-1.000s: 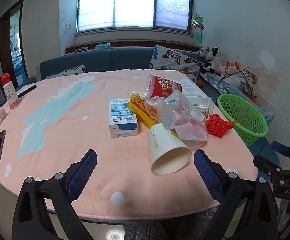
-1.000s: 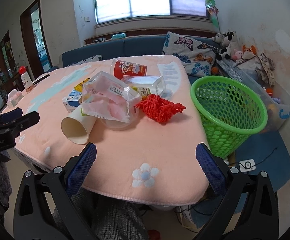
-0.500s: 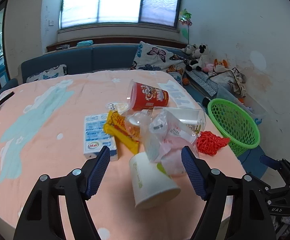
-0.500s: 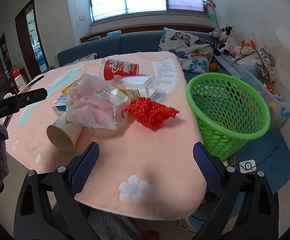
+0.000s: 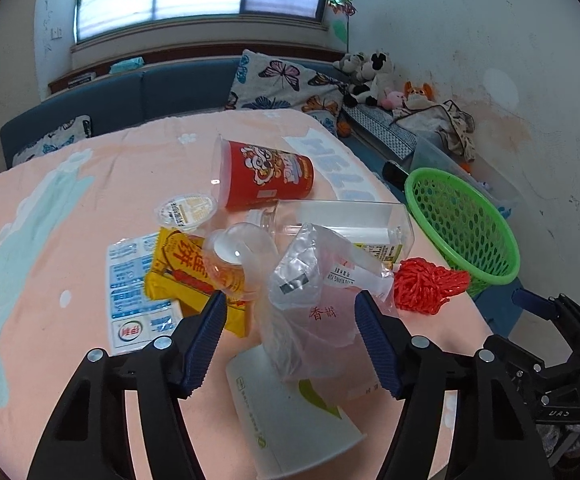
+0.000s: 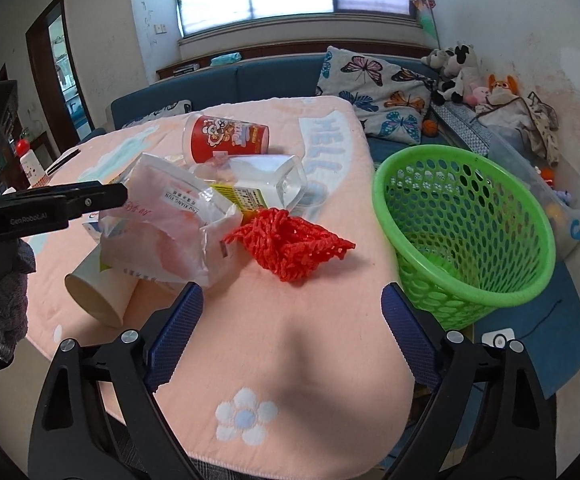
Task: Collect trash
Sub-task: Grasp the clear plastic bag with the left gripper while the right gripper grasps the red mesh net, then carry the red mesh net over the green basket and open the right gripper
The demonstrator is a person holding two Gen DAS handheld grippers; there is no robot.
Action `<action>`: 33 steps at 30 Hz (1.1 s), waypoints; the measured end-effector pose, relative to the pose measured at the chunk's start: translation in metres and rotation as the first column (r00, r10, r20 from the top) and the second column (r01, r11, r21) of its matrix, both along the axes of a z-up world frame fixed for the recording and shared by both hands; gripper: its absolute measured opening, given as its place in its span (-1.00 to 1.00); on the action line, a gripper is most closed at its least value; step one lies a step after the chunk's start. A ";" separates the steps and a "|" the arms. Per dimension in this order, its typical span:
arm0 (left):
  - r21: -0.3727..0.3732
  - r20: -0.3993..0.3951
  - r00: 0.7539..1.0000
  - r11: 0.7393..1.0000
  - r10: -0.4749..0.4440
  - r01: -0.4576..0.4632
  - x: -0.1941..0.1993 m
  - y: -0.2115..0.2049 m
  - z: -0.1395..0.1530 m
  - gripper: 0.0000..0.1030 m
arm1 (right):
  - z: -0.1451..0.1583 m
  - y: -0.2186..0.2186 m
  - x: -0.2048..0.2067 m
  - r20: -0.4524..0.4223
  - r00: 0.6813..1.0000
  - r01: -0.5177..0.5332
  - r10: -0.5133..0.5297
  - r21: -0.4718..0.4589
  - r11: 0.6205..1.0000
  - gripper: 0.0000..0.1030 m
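Note:
A heap of trash lies on the pink table: a clear plastic bag, a white paper cup on its side, a red noodle cup, a clear bottle, a yellow wrapper, a milk carton and a red net. My left gripper is open, its fingers on either side of the plastic bag. My right gripper is open and empty, just short of the red net. A green basket stands off the table's right edge.
A blue sofa with a butterfly pillow runs behind the table. Soft toys and a clear bin sit by the right wall. A small sealed tub lies beside the noodle cup.
My left gripper has moved forward over the paper cup and narrowed around the plastic bag. My right gripper has moved forward toward the red net.

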State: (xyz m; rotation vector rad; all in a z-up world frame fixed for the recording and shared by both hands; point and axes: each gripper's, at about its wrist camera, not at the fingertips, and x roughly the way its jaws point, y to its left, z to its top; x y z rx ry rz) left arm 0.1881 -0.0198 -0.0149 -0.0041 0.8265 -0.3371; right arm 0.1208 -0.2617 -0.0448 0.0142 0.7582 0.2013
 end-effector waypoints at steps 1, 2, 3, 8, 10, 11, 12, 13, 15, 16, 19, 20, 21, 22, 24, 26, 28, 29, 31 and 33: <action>-0.007 -0.011 1.000 1.000 -0.002 0.002 0.004 0.000 -0.002 0.20 | 0.000 0.000 0.002 -0.001 1.000 -0.001 0.001 0.000 1.000 0.74; -0.010 -0.018 1.000 1.000 -0.003 0.003 0.006 0.000 -0.003 0.18 | -0.001 0.000 0.004 -0.003 1.000 -0.003 0.003 -0.001 1.000 0.74; -0.017 -0.026 1.000 1.000 -0.008 0.007 0.009 -0.001 -0.005 0.14 | -0.002 0.000 0.005 -0.004 1.000 -0.003 0.003 -0.002 1.000 0.74; -0.035 -0.053 0.998 0.998 -0.045 0.043 0.019 -0.004 -0.012 -0.11 | -0.004 -0.004 0.016 -0.012 1.000 -0.008 0.008 0.004 1.000 0.72; -0.037 -0.057 0.997 0.998 -0.055 0.053 0.020 -0.005 -0.014 -0.23 | -0.005 -0.005 0.021 -0.014 1.000 -0.011 0.011 0.002 1.000 0.71; -0.039 -0.059 0.996 0.997 -0.062 0.060 0.021 -0.005 -0.015 -0.35 | -0.005 -0.006 0.024 -0.015 1.000 -0.017 0.017 0.003 1.000 0.69; -0.041 -0.062 0.996 0.997 -0.065 0.062 0.022 -0.006 -0.016 -0.38 | -0.005 -0.006 0.026 -0.016 1.000 -0.025 0.025 0.004 1.000 0.68; -0.042 -0.061 0.996 0.997 -0.066 0.063 0.022 -0.005 -0.017 -0.42 | -0.006 -0.004 0.028 -0.015 0.999 -0.028 0.028 0.001 1.000 0.68; -0.041 -0.059 0.996 0.997 -0.068 0.066 0.020 -0.004 -0.017 -0.54 | -0.006 -0.005 0.034 -0.016 1.000 -0.027 0.027 -0.007 1.000 0.67; -0.042 -0.058 0.996 0.997 -0.070 0.067 0.019 -0.003 -0.017 -0.55 | -0.007 -0.006 0.036 -0.018 0.999 -0.027 0.027 -0.005 1.000 0.67; -0.048 -0.051 0.997 0.997 -0.066 0.063 0.017 -0.001 -0.014 -0.59 | -0.010 -0.010 0.044 -0.036 0.999 -0.025 0.026 0.016 1.000 0.67; -0.054 -0.047 0.997 0.997 -0.062 0.059 0.016 0.001 -0.013 -0.60 | -0.011 -0.010 0.046 -0.040 0.999 -0.025 0.026 0.017 1.000 0.67; -0.060 -0.044 0.997 0.997 -0.058 0.056 0.015 0.003 -0.011 -0.61 | -0.012 -0.010 0.047 -0.043 0.999 -0.026 0.026 0.017 1.000 0.67; -0.067 -0.039 0.998 0.996 -0.055 0.052 0.013 0.005 -0.009 -0.61 | -0.013 -0.009 0.048 -0.047 0.998 -0.030 0.031 0.018 0.999 0.67; -0.083 -0.024 0.999 0.996 -0.045 0.043 0.011 0.009 -0.002 -0.61 | -0.016 -0.005 0.050 -0.054 0.998 -0.042 0.043 0.021 0.999 0.63; -0.091 -0.008 0.999 0.995 -0.036 0.035 0.009 0.013 0.004 -0.61 | -0.020 -0.001 0.053 -0.063 0.997 -0.051 0.053 0.027 0.998 0.56; -0.099 0.016 1.000 0.995 -0.021 0.023 0.006 0.019 0.013 -0.61 | -0.024 0.002 0.058 -0.077 0.995 -0.054 0.057 0.043 0.998 0.52; -0.102 0.029 0.999 0.995 -0.014 0.017 0.004 0.023 0.018 -0.61 | -0.027 0.002 0.061 -0.086 0.995 -0.052 0.056 0.053 0.997 0.48; -0.105 0.045 0.999 0.994 -0.003 0.008 0.002 0.028 0.024 -0.61 | -0.031 0.003 0.066 -0.103 0.993 -0.044 0.051 0.069 0.997 0.36; -0.108 0.061 0.998 0.994 0.008 -0.002 0.001 0.033 0.030 -0.61 | -0.034 0.004 0.069 -0.113 0.992 -0.038 0.047 0.083 0.996 0.23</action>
